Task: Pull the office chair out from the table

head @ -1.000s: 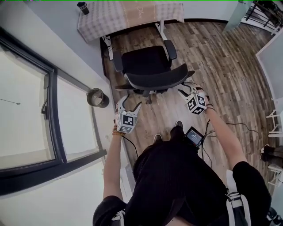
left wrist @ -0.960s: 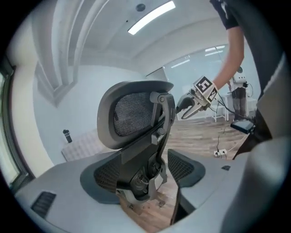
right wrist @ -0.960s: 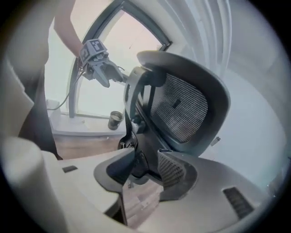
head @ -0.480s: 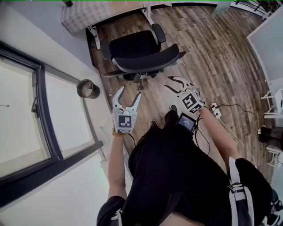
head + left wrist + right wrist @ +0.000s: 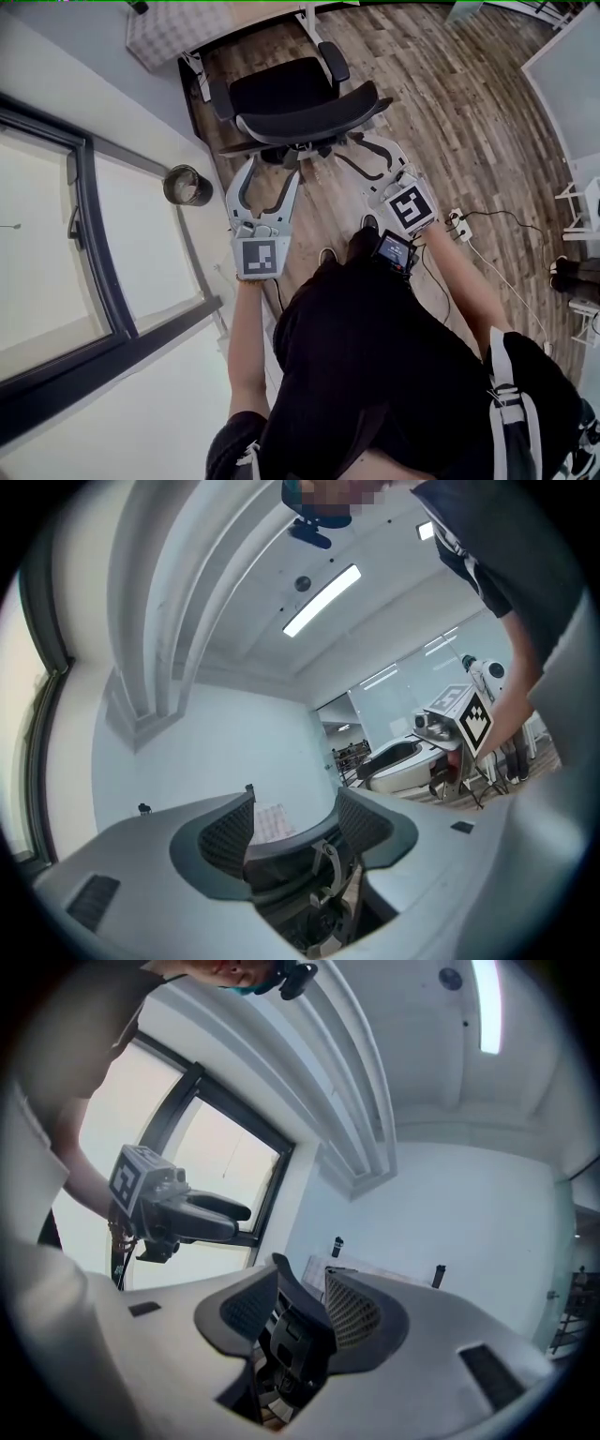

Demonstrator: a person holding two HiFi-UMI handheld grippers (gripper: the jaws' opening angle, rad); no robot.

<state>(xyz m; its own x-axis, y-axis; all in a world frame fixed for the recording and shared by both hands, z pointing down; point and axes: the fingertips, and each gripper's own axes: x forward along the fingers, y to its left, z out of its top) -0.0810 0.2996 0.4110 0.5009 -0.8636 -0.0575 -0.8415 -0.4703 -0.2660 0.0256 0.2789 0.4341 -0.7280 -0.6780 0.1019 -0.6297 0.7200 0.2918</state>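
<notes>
Your office chair (image 5: 300, 103) at 12 o'clock, by the table (image 5: 159, 37), isn't gripped yet. Your right gripper (image 5: 361, 155) is wide, and your left gripper (image 5: 272, 169) has just been narrowing but is wide too. Both are empty.

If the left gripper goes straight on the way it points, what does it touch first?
Most likely the office chair's backrest, straight ahead of the left gripper; how far is unclear. Its jaws have just been closing, nothing between them.

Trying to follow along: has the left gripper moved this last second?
Yes. The left gripper moved toward the office chair: its tips now reach past the round bin. Its jaws have just been closing, nothing between them.
</notes>
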